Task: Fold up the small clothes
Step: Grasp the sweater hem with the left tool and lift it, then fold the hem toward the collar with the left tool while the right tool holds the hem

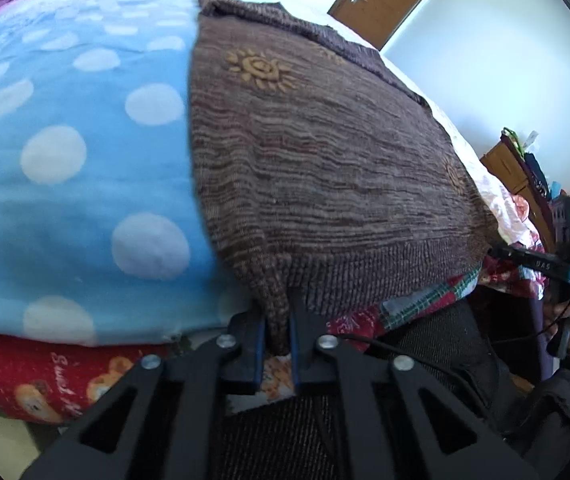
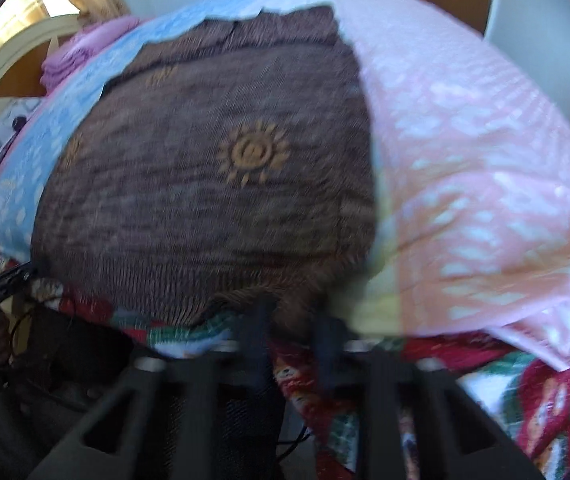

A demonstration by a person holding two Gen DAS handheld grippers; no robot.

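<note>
1. Blur smears the right wrist view; whether the right tongs (image 2: 291, 320) grip the hem is unclear.
2. Brown knitted sun-patterned sweater (image 1: 325, 152) lies flat on the bed's blue dotted blanket (image 1: 65, 152).
3. Left tongs (image 1: 276, 320) pinch its hem corner.

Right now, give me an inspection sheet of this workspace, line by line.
Surface: bed with a blue polka-dot blanket and a pink patterned cover.
Job's things: brown knit sweater with sun motifs, spread flat, hem toward the grippers.
Clutter: red cartoon-print quilt at the bed edge; folded purple cloth near the headboard.
Grippers: left gripper shut on the sweater's hem corner; right gripper at the other hem corner, with knit between its fingers, grip blurred.
Cables: thin black cable beside the left gripper.
Surroundings: wooden door, white walls, crowded shelf.
</note>
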